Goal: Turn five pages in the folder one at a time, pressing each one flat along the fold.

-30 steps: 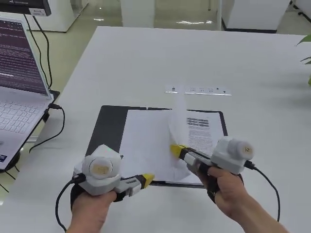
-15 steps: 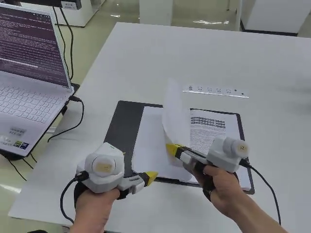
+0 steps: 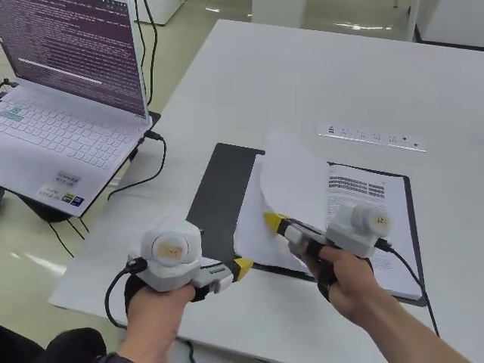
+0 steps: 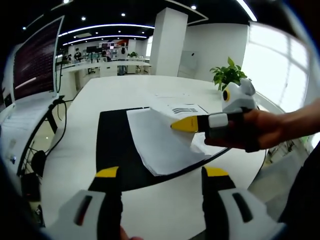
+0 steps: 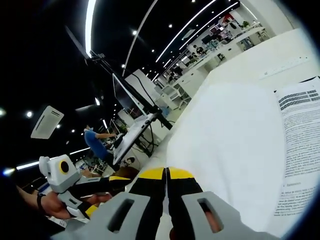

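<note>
A black folder (image 3: 218,198) lies open on the white table, a stack of white sheets on its left and a printed page (image 3: 363,198) on its right. My right gripper (image 3: 274,221) is shut on the lower edge of a white page (image 3: 293,180), which curves up over the fold. In the right gripper view its jaws (image 5: 166,174) are pressed together on that page (image 5: 235,145). My left gripper (image 3: 240,266) hovers at the folder's near edge. Its jaws (image 4: 161,172) are open and hold nothing, and the right gripper (image 4: 189,123) shows just ahead of them.
An open laptop (image 3: 68,98) stands at the left, with cables (image 3: 147,175) trailing to the table's edge. A socket strip (image 3: 370,138) is set into the table beyond the folder. A potted plant (image 4: 227,75) stands at the far side.
The head camera has swung to the left. My right gripper has carried the lifted page a little further up and leftward over the fold. The left gripper stays near the folder's front edge.
</note>
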The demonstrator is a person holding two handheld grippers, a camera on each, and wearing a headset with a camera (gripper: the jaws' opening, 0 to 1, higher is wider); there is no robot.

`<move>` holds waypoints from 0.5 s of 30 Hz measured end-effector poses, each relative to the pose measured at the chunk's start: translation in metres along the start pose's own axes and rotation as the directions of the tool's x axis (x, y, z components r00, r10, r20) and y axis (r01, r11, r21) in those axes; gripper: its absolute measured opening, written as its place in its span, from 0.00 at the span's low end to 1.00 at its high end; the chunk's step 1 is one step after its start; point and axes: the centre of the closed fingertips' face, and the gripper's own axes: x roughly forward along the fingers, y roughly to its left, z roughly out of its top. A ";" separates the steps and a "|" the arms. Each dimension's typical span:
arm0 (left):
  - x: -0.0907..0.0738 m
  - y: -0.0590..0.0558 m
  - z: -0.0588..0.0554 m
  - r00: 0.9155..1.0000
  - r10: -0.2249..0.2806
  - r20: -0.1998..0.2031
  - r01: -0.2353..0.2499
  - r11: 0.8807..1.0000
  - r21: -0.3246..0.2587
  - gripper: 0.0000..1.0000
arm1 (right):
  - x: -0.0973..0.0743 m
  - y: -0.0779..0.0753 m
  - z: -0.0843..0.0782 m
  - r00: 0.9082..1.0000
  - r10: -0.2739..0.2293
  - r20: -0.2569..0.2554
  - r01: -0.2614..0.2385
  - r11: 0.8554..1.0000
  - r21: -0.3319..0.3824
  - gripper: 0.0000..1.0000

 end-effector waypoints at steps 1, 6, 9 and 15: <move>-0.001 0.002 -0.001 1.000 0.004 0.000 -0.004 1.000 -0.003 0.65 | 0.002 0.000 -0.002 1.000 -0.003 -0.006 0.003 1.000 0.003 0.00; -0.003 0.007 -0.006 1.000 0.010 0.000 -0.010 1.000 -0.018 0.65 | 0.011 -0.008 -0.012 0.999 -0.020 -0.031 0.021 1.000 0.014 0.00; -0.004 0.010 -0.008 1.000 0.012 0.001 -0.012 1.000 -0.026 0.65 | 0.018 -0.011 -0.018 0.998 -0.031 -0.047 0.032 0.999 0.029 0.00; -0.005 0.015 -0.010 1.000 0.017 0.005 -0.017 0.999 -0.044 0.65 | 0.030 -0.021 -0.031 0.995 -0.053 -0.082 0.057 0.997 0.052 0.00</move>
